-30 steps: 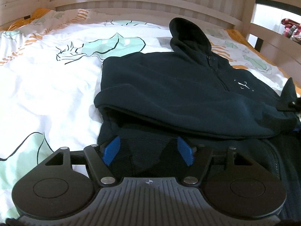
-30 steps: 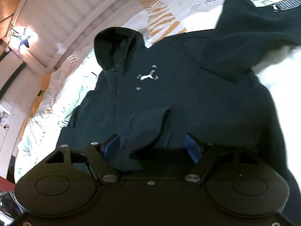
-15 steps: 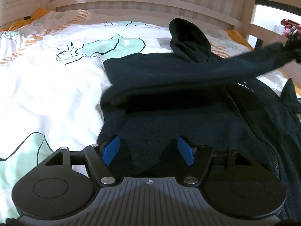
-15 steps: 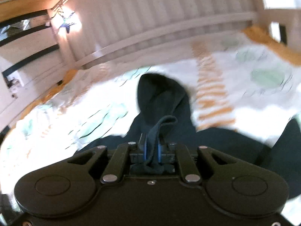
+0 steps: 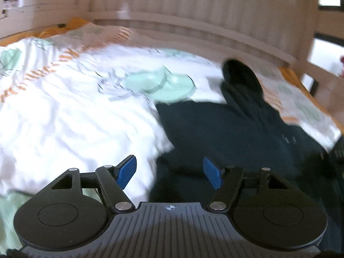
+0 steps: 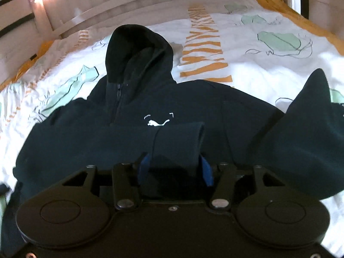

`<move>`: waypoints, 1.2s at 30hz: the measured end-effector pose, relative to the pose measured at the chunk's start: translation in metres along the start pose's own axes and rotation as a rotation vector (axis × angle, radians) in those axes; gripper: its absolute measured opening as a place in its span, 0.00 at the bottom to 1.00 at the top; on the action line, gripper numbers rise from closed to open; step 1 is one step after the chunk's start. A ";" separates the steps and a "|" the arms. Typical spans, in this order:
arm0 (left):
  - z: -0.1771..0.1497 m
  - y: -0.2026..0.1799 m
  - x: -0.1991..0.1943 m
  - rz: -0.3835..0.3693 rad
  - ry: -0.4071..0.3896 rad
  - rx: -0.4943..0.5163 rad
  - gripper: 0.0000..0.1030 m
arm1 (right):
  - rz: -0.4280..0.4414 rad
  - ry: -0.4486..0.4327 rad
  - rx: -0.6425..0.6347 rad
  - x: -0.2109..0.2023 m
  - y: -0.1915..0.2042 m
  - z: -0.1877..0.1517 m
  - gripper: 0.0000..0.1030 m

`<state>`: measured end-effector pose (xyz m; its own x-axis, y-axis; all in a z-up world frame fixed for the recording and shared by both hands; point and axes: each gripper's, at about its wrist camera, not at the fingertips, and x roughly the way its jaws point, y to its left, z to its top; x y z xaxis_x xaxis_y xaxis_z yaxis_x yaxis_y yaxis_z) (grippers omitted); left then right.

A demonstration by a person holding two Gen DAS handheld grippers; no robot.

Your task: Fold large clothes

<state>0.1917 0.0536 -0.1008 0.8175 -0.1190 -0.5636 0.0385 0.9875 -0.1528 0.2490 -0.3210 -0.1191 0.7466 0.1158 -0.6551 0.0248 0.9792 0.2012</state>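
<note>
A dark navy hooded sweatshirt [image 6: 133,133] is lying front-up on the patterned bed sheet [image 6: 268,68], its hood [image 6: 137,49] pointing toward the slatted bed rail [image 6: 137,6] and one sleeve lying across the chest, just below the small white logo [image 6: 158,121]. The right gripper [image 6: 175,168] is sitting at that sleeve's cuff [image 6: 180,137], its blue fingers parted with the cuff lying between them; whether the pads are actually pinching the cloth cannot be told, though they are looking spread rather than clamped. The left gripper [image 5: 169,171] is hovering with its fingers wide apart and empty, above the sweatshirt's near edge where it meets the sheet. The likely risk: the thick fleece sleeve is resting loosely and could slide off the chest or drag the body askew if it is nudged during the next fold, spoiling the alignment. The left view is smeared by motion, so the garment's outline is hard to read there. The hem is hidden behind both gripper bodies, and a second dark shape [image 6: 305,133] right of the sweatshirt is cut off; it may be the other sleeve or another garment.
</note>
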 end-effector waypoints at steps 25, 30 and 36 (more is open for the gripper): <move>0.005 0.029 0.023 0.106 0.041 -0.044 0.65 | 0.103 -0.167 -0.189 -0.023 0.097 0.026 0.66; 0.022 -0.001 0.026 0.041 0.016 0.065 0.66 | 0.131 -0.107 -0.172 -0.001 0.105 0.013 0.68; 0.010 -0.010 0.079 0.098 0.151 0.124 0.71 | 0.082 -0.044 -0.156 0.013 0.094 -0.009 0.68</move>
<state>0.2616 0.0350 -0.1350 0.7261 -0.0270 -0.6871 0.0415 0.9991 0.0046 0.2546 -0.2263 -0.1153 0.7701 0.1923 -0.6082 -0.1383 0.9811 0.1350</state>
